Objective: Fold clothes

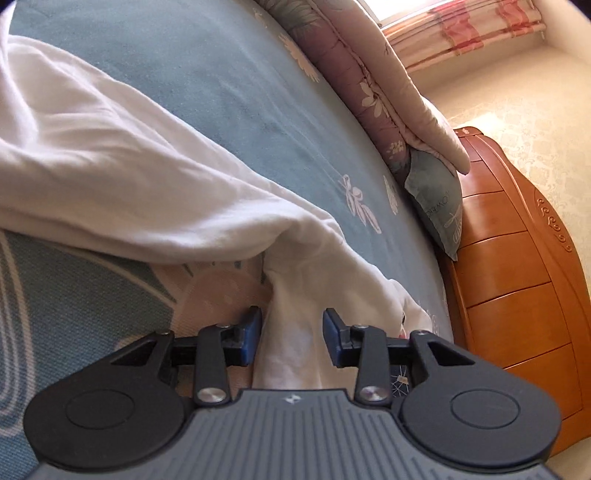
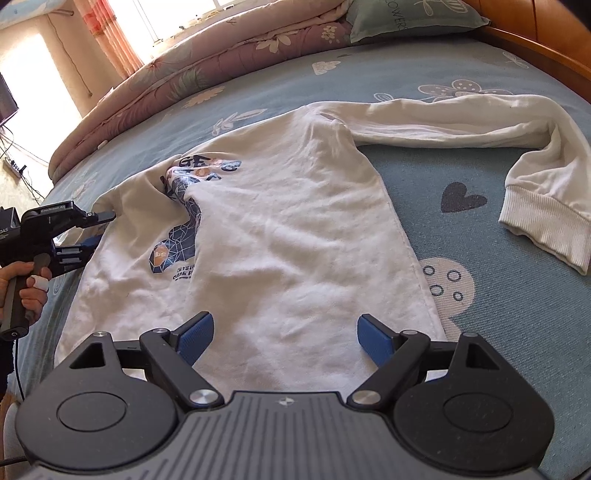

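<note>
The left gripper (image 1: pixel 291 338) has its blue pads spread, with a bunched fold of the white sweatshirt (image 1: pixel 122 177) lying between them but not pinched. From the right wrist view this gripper (image 2: pixel 98 232) sits at the sweatshirt's (image 2: pixel 280 236) left edge, roughly where the left sleeve should join the body, and the cloth there is rucked up so that the printed graphic (image 2: pixel 184 221) is creased. The right gripper (image 2: pixel 284 339) is also spread wide, hovering over the hem end of the body and gripping nothing.

The step in hand looks like taking hold of the left side to bring it across the chest. To do it well, the left gripper should close on a single gathered edge, not a thick wad, then lift only slightly and carry the cloth inward, while the right one steadies or pinches the hem so the body does not drag over the blue bedsheet (image 2: pixel 480 295).

The sweatshirt lies print-up on the bed, spread across the sheet. Its long axis runs from the hem beside the right gripper away toward the folded quilt (image 2: pixel 207 70) and pillow (image 2: pixel 406 18), tilted somewhat to the left. The right sleeve (image 2: pixel 461 122) reaches sideways toward the wooden headboard (image 2: pixel 546 40), then doubles back so its ribbed cuff (image 2: pixel 543 236) points toward the camera.
</note>
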`<act>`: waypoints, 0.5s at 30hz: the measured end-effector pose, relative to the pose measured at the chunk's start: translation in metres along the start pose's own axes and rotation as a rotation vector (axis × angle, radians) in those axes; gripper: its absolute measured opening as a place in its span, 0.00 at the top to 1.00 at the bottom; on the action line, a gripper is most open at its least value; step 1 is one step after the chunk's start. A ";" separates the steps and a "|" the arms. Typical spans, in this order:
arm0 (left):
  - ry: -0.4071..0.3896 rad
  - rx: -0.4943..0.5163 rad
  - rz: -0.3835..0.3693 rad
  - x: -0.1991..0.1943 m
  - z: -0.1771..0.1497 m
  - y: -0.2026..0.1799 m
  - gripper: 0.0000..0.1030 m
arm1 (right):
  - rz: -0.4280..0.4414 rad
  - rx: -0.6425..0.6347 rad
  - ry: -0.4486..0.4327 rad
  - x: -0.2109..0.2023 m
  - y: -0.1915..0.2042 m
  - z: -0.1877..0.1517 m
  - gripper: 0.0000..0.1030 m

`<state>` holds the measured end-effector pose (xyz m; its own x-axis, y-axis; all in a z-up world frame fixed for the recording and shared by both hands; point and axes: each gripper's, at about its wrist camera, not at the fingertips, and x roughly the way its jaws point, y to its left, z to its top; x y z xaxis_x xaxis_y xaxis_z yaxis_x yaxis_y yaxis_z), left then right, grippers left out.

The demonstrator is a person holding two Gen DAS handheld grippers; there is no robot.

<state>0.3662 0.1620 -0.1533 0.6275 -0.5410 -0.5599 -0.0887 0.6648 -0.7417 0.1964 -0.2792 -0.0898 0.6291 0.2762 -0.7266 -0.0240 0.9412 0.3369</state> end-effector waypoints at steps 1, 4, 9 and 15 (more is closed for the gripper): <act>-0.008 0.005 0.021 -0.003 0.000 0.000 0.82 | 0.000 0.004 -0.004 0.000 0.000 0.000 0.14; -0.032 0.022 0.084 -0.012 0.002 -0.001 0.97 | 0.003 0.013 -0.013 -0.002 -0.001 0.000 0.14; -0.071 0.049 0.188 -0.026 0.004 -0.002 0.98 | -0.016 -0.019 -0.031 -0.011 -0.004 0.005 0.14; 0.020 0.211 0.107 -0.041 -0.016 -0.035 0.64 | -0.026 -0.115 -0.059 -0.008 -0.005 0.040 0.14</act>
<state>0.3311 0.1526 -0.1099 0.6077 -0.4700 -0.6402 0.0110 0.8110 -0.5850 0.2228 -0.2943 -0.0619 0.6749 0.2424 -0.6969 -0.0938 0.9650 0.2448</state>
